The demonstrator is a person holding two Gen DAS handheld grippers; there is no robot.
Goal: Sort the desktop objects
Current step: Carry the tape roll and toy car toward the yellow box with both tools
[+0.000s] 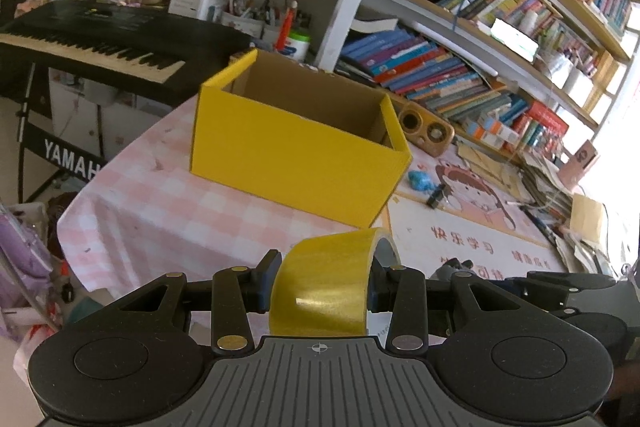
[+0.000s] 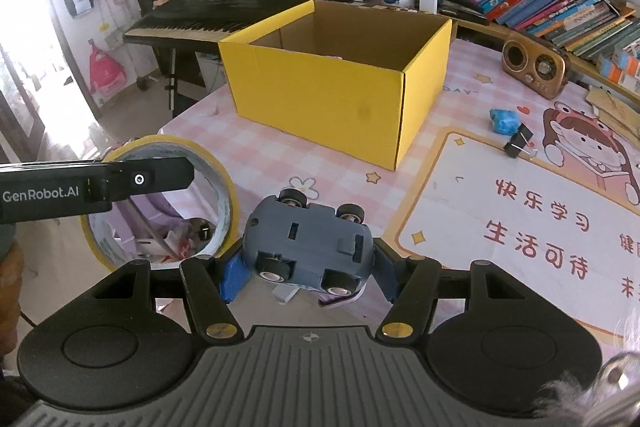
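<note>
The bench, covered with a pink checked cloth and a cartoon mat, carries an open yellow cardboard box that stands near its far left corner and seems to be empty, although its floor is mostly hidden from both cameras. In front of the box, above the near edge of the bench, both tools hold their loads in the air. The left hand-held gripper is clamped on a roll of yellow tape, one pad on each flat side, so the roll stands on edge between the jaws. The roll is stiff and light, and its smooth outer face is probably slippery, so this hold across the width is the safe one. The right hand-held gripper is clamped on a small grey toy car, which lies upside down with its wheels pointing up. The car is hard plastic and light; the body sides are the good place to hold, because the wheels turn. A blue crumpled thing and a black binder clip lie on the bench, right of the box.
</note>
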